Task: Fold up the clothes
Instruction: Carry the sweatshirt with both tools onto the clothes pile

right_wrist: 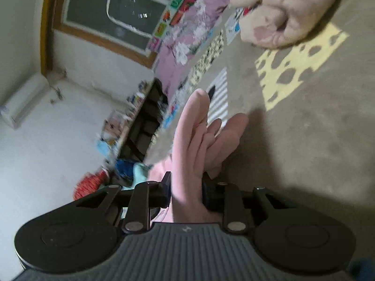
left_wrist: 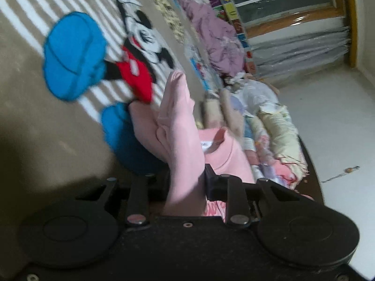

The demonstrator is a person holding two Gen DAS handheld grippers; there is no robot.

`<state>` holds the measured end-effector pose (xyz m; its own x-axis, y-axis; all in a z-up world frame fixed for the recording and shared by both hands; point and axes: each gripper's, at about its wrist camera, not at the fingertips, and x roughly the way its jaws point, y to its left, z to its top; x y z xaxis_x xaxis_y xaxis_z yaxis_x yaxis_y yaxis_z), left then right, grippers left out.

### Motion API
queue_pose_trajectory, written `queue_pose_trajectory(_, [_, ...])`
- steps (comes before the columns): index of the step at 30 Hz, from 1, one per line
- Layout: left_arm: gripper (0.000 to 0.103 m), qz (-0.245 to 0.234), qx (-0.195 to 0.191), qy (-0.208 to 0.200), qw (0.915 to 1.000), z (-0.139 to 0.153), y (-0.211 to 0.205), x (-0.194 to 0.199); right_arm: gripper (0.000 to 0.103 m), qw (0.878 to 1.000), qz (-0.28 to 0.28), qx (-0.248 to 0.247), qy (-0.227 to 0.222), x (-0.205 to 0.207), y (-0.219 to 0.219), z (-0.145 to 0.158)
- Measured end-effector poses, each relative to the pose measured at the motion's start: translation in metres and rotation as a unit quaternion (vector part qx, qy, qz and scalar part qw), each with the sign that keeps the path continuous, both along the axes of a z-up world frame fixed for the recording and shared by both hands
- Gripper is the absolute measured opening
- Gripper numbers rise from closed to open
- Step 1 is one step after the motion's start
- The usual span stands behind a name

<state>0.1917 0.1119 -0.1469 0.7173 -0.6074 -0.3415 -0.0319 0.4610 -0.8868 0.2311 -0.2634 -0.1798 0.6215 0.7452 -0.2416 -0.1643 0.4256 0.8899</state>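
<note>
A pink garment (left_wrist: 180,126) is bunched and held up over a tan bedsheet (left_wrist: 35,107) printed with a cartoon mouse. My left gripper (left_wrist: 186,180) is shut on a fold of it; its neck with a white label (left_wrist: 206,144) lies just to the right. In the right wrist view my right gripper (right_wrist: 186,187) is shut on another bunched part of the same pink garment (right_wrist: 194,135), above the tan bedsheet (right_wrist: 316,140). Both views are tilted and blurred.
A pile of folded pale clothes (left_wrist: 269,126) lies along the bed edge, with a crumpled lilac blanket (left_wrist: 215,35) behind. A beige cloth lump (right_wrist: 288,11) sits on the sheet. White floor (right_wrist: 46,152), a red item (right_wrist: 90,182) and a window (right_wrist: 121,9) lie beyond.
</note>
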Motion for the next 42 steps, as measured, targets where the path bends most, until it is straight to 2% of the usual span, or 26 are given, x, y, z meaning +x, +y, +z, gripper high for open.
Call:
queue_pose_trajectory(3, [0.026,-0.016,-0.012,-0.009,0.9997,0.006,-0.023,-0.011,0.028,1.0,-0.02,0.009,-0.004,-0.025,-0.022,0.004])
queue_pose_trajectory(9, [0.025,-0.052,-0.029,-0.001,0.9982,0.005,-0.071,-0.03,0.028,0.998,-0.057,0.019,-0.003,-0.071,-0.075,0.007])
queue_pose_trajectory(12, [0.025,-0.07,-0.035,-0.003,0.9969,0.006,-0.097,-0.032,0.028,0.997,-0.075,0.022,-0.02,-0.088,-0.099,0.014])
queue_pose_trajectory(18, [0.025,-0.118,-0.045,-0.016,0.9919,0.019,-0.151,-0.022,0.028,0.991,-0.12,0.029,-0.053,-0.116,-0.151,0.03])
queue_pose_trajectory(22, [0.025,-0.164,-0.039,-0.035,0.9852,0.043,-0.202,-0.006,0.028,0.982,-0.17,0.053,-0.069,-0.132,-0.193,0.038])
queue_pose_trajectory(27, [0.025,-0.234,-0.044,-0.069,0.9687,0.081,-0.286,0.019,0.028,0.959,-0.245,0.084,-0.114,-0.147,-0.255,0.062])
queue_pose_trajectory(33, [0.026,-0.318,-0.072,-0.099,0.9402,0.119,-0.414,0.06,0.028,0.919,-0.341,0.1,-0.172,-0.159,-0.347,0.096])
queue_pose_trajectory(38, [0.025,-0.373,-0.089,-0.129,0.9146,0.143,-0.512,0.084,0.028,0.893,-0.394,0.082,-0.203,-0.169,-0.427,0.119])
queue_pose_trajectory(42, [0.025,-0.404,-0.12,-0.129,0.8978,0.143,-0.576,0.108,0.028,0.878,-0.426,0.061,-0.209,-0.164,-0.484,0.129])
